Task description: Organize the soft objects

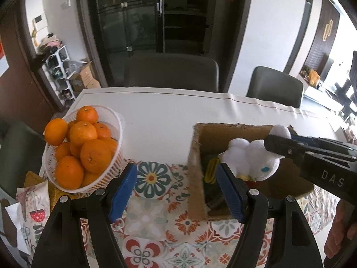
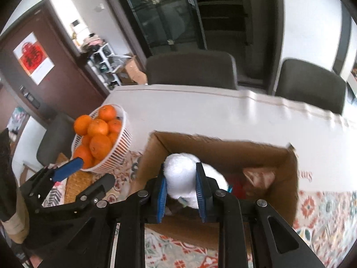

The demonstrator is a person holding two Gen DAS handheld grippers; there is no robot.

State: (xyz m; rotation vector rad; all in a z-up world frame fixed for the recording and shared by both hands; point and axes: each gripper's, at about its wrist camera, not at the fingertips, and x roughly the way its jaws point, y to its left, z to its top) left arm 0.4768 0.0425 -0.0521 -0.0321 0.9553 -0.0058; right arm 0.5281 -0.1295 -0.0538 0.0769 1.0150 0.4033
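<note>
The white plush toy (image 2: 181, 174) is clamped between the blue pads (image 2: 202, 195) of the right tool (image 2: 181, 197), and it is held over the open cardboard box (image 2: 214, 148), low inside the opening. In the left wrist view the same plush toy (image 1: 250, 160) is seen from the side: a blue eye patch and a bit of yellow and red at its underside are shown, with the right tool (image 1: 276, 144) gripping one of its upper parts from 3 o'clock. Inside the box, other soft items are glimpsed, a pinkish-brown one (image 2: 258, 176) at 3 o'clock of the plush and something dark with a yellow piece (image 1: 212, 169) at 9 o'clock of it; what they are cannot be told.

The left tool (image 1: 177, 192) is held released, its blue pads (image 1: 123, 192) spread wide with nothing between them, hovering above the patterned tablecloth (image 1: 151, 218) just at 9 o'clock of the box (image 1: 196, 178). From the right wrist view it (image 2: 89, 172) is seen at 9 o'clock, close to the basket.

A white slatted basket (image 1: 111, 174) piled with oranges (image 1: 96, 154) is set at 10 o'clock on the desk (image 1: 167, 116), apart from the box. The far half of the desk is covered in a plain white cloth. Two dark chairs (image 1: 171, 71) are drawn up at 12 o'clock, and a printed paper bag (image 1: 33, 212) lies at 8 o'clock.
</note>
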